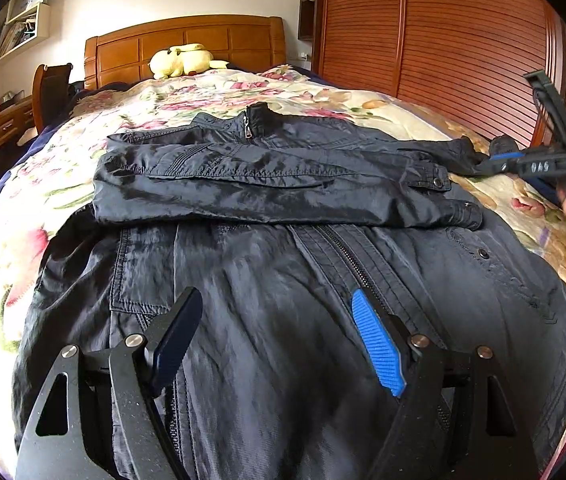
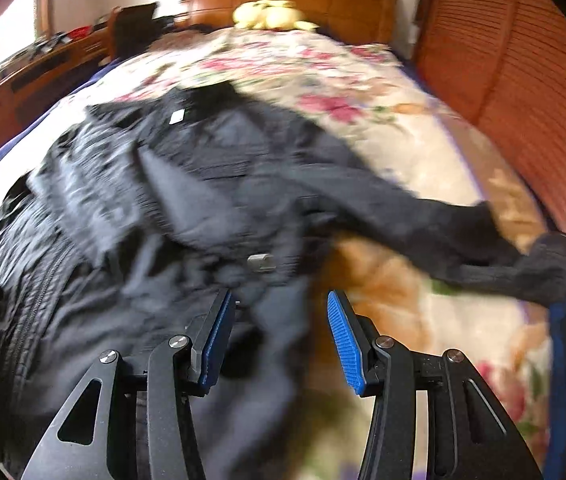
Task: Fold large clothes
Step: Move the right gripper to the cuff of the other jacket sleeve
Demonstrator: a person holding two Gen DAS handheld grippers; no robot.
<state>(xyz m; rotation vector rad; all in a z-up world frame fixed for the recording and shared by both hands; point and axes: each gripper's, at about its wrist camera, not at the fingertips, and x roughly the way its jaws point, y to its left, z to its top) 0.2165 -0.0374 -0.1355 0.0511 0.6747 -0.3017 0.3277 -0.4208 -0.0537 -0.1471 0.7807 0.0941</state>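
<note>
Both sets of jaws stood open & empty: my left gripper (image 1: 275,340) hovered over the jacket's (image 1: 283,264) zipped front, my right gripper (image 2: 279,336) near its side edge. Jacket lay on the floral bedspread (image 1: 363,96), one sleeve already across the chest, the right sleeve (image 2: 423,220) trailing off w/ its cuff loose. Risk as I judged it: slick fabric, so a shallow pinch could slip & undo the fold.

- The black jacket (image 1: 283,184) lay front-up on the floral bedspread (image 1: 211,92); zipper closed, collar toward the headboard
- One sleeve (image 1: 267,196) was folded flat across the chest; its ribbed cuff rested near the opposite edge
- The other sleeve (image 2: 423,216) extended sideways off the body; ribbed cuff at its end
</note>
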